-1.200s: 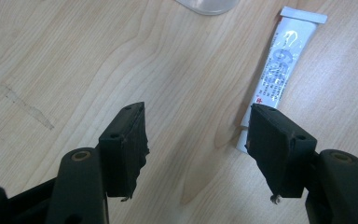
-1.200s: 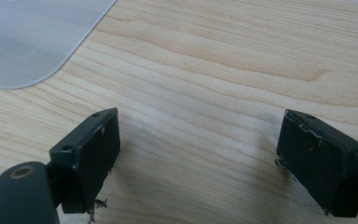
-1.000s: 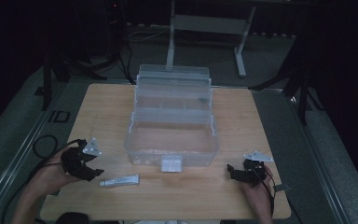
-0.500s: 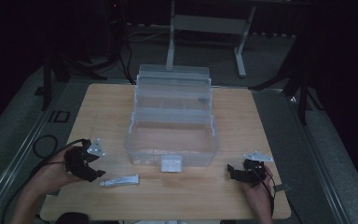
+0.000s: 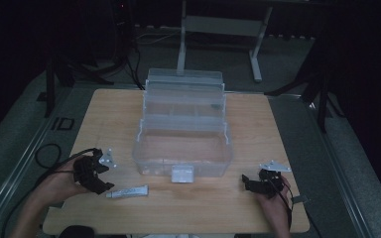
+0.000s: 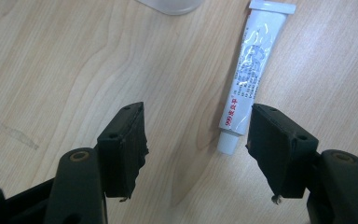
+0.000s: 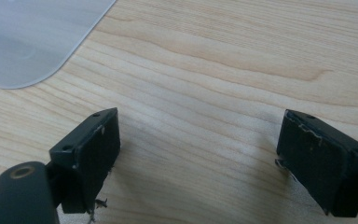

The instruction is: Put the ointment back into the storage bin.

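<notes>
The left gripper (image 6: 196,135) has its two black jaws spread wide over bare wood, holding nothing; the pads are blocky and matte, with small screw holes and frayed bits at their lower edges. Between them, nearer the right-hand jaw, lies the capped end of a tube (image 6: 249,70), flat on the table and touching neither jaw. The tube is white and soft-looking, crimped flat at its far end, with a white cap, a red line of print near the cap and fine grey print along its body; the print is too small to read. In the high view the left gripper (image 5: 104,176) sits at the table's near left edge in a hand (image 5: 59,183), with the tube (image 5: 127,192) just beside it. The right gripper (image 7: 198,158) also stands open and empty, its worn, chipped pads above pale, streaky wood grain, with a rounded frosted plastic corner at the upper left. In the high view it (image 5: 250,184) rests near the right front edge. Between the two stands a clear plastic box (image 5: 181,148) with its lid raised, a divided tray behind and a white latch at the front; its main compartment looks empty. The table (image 5: 258,124) is light wood.
</notes>
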`<state>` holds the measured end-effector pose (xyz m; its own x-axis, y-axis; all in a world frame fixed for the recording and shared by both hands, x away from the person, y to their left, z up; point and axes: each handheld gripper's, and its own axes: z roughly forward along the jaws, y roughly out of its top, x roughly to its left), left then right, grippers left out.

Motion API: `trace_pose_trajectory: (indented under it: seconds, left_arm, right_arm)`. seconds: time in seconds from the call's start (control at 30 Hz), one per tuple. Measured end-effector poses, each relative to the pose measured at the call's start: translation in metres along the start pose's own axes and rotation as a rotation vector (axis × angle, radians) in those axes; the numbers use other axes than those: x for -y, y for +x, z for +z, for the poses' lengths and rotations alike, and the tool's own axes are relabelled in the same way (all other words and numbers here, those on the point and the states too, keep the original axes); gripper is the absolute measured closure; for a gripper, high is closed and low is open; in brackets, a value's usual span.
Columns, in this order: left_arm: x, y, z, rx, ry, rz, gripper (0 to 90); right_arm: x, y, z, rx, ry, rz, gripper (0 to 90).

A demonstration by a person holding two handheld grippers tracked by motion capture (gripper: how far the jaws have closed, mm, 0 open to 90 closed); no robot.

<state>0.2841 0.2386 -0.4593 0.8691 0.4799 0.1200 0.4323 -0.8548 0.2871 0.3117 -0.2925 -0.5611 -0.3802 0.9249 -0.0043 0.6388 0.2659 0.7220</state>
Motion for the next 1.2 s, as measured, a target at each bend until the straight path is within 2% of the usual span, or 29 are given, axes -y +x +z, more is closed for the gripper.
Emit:
trace_pose_trajectory:
  seconds: [0.17, 0.37, 0.47, 1.2]
  left_arm:
    - [-0.007, -0.001, 0.004, 0.008, 0.023, 0.03, 37.6]
    - [-0.012, -0.002, 0.006, 0.02, 0.033, 0.048, 37.6]
    - [-0.014, -0.002, 0.009, 0.026, 0.055, 0.06, 37.6]
    - [-0.028, -0.007, 0.026, 0.096, 0.14, 0.113, 42.1]
  right_arm:
    - [0.0, 0.0, 0.0, 0.0, 0.001, 0.0, 13.0]
    - [0.0, 0.0, 0.0, 0.0, 0.0, 0.0, 13.0]
    - [0.0, 0.0, 0.0, 0.0, 0.0, 0.0, 13.0]
    - [0.0, 0.0, 0.0, 0.0, 0.0, 0.0, 13.0]
